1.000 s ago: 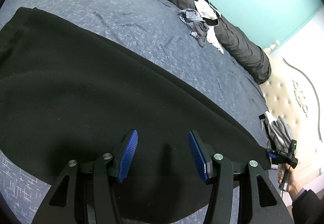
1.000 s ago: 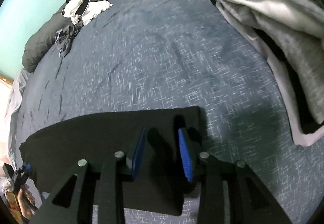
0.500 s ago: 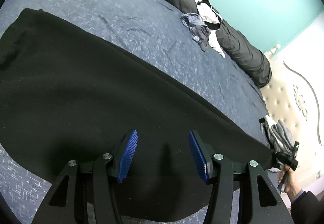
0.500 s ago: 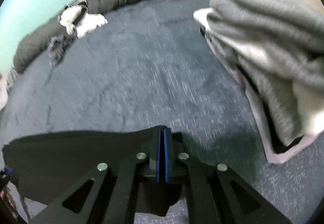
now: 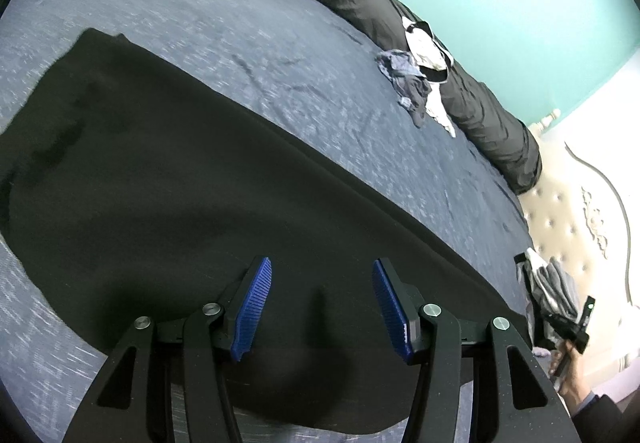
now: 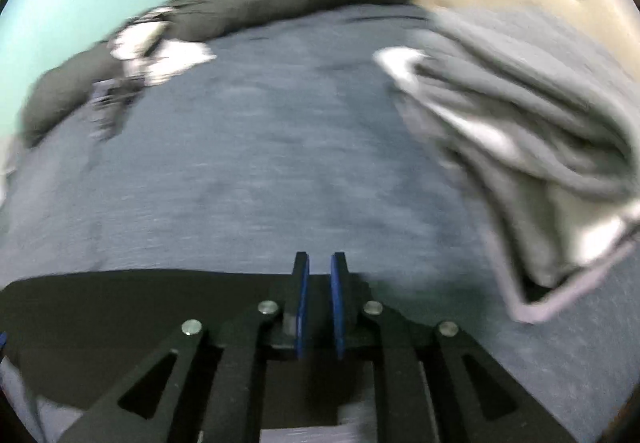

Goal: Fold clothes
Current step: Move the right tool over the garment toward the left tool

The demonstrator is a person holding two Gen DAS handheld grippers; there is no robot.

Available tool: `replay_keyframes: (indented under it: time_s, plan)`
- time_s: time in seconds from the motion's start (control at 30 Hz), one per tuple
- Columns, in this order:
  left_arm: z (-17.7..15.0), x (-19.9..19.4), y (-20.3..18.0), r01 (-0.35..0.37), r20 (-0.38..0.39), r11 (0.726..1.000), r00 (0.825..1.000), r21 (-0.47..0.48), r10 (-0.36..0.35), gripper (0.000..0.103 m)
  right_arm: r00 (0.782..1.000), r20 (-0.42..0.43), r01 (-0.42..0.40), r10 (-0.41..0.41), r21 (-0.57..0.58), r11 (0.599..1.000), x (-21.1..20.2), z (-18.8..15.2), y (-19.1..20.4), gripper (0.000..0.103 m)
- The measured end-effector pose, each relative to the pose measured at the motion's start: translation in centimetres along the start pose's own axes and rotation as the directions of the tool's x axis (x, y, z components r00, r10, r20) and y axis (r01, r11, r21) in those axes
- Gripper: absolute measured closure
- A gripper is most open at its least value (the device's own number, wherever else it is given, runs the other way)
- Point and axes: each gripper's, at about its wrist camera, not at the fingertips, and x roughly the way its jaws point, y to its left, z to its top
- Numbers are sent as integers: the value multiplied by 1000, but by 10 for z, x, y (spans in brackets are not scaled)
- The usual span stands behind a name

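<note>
No readable writing or brand is being shown. The black garment (image 5: pixel 168 203) is being kept spread flat on the blue bedspread (image 5: pixel 248 43), w/ the left gripper (image 5: pixel 322 307) held over its near edge, jaws wide, nothing clamped. The right gripper (image 6: pixel 320 307), at the garment's corner, has just been re-opening from fully closed to a narrow gap; whether cloth is pinched can't be told. Vs. earlier, the grey pile (image 6: pixel 532 131) beside that corner is being seen blurred.
</note>
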Motion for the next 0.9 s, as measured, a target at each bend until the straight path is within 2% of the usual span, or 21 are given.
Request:
replay_keyframes:
  time_s: [0.07,0.17,0.27,0.43,0.57,0.9]
  plan:
    - [3,-3,3,-27,6,1000,1000,1,27,44,997,-20,-76,75,-65,995,1,-2,36,83]
    - [8,-6,7,-48,9,999,999,11,47,41,981,-77,-191,181,-159,969,7,-13,100,75]
    - [11,-6,10,-77,8,997,997,27,77,38,952,-140,-300,274,-225,927,17,-26,162,69]
    - [16,-2,19,-116,-7,992,993,53,116,35,898,-239,-433,368,-339,836,31,-53,266,57]
    - [18,-3,27,-114,-13,992,993,49,115,35,872,-302,-483,384,-417,770,46,-60,328,55]
    - [20,-6,38,-106,-18,994,994,41,107,35,866,-369,-497,337,-560,663,74,-70,408,53]
